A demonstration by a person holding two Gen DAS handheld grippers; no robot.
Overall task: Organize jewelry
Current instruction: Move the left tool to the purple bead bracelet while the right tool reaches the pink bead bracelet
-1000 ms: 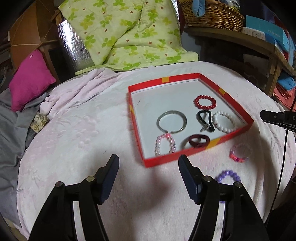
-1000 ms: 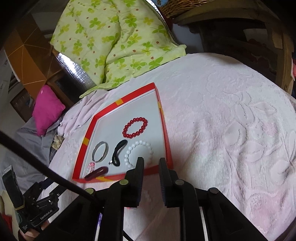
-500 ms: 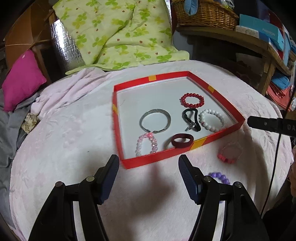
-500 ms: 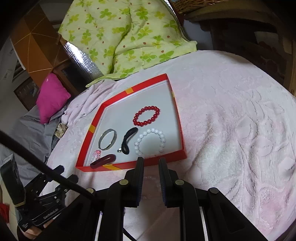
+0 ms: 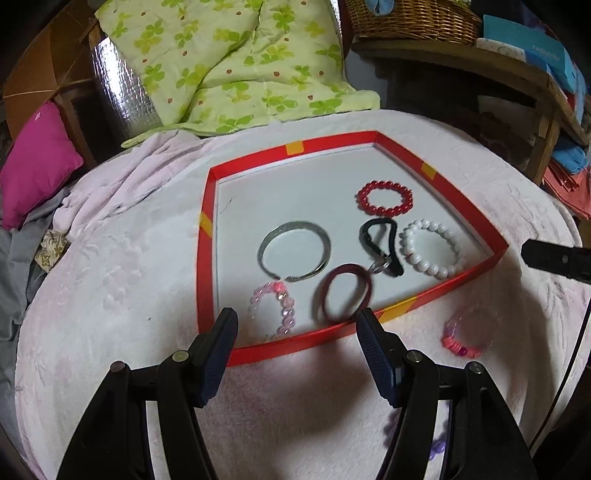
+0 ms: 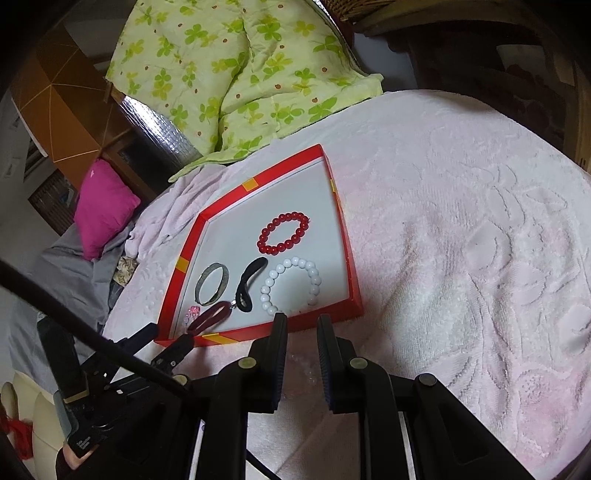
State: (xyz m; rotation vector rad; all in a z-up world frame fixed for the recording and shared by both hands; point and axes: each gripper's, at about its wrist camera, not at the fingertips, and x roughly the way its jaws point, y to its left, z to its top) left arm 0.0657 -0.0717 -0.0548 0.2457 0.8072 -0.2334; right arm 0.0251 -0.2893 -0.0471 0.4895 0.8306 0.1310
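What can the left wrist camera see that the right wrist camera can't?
Only the left wrist view shows the pink and clear beaded bracelet lying on the pale pink blanket outside the tray, purple beads behind the left tool, and the woven wicker basket.

Only the right wrist view shows the right tool, its fingers close together with nothing between them.

Both show the red-rimmed tray, red bead bracelet, white bead bracelet and silver bangle.
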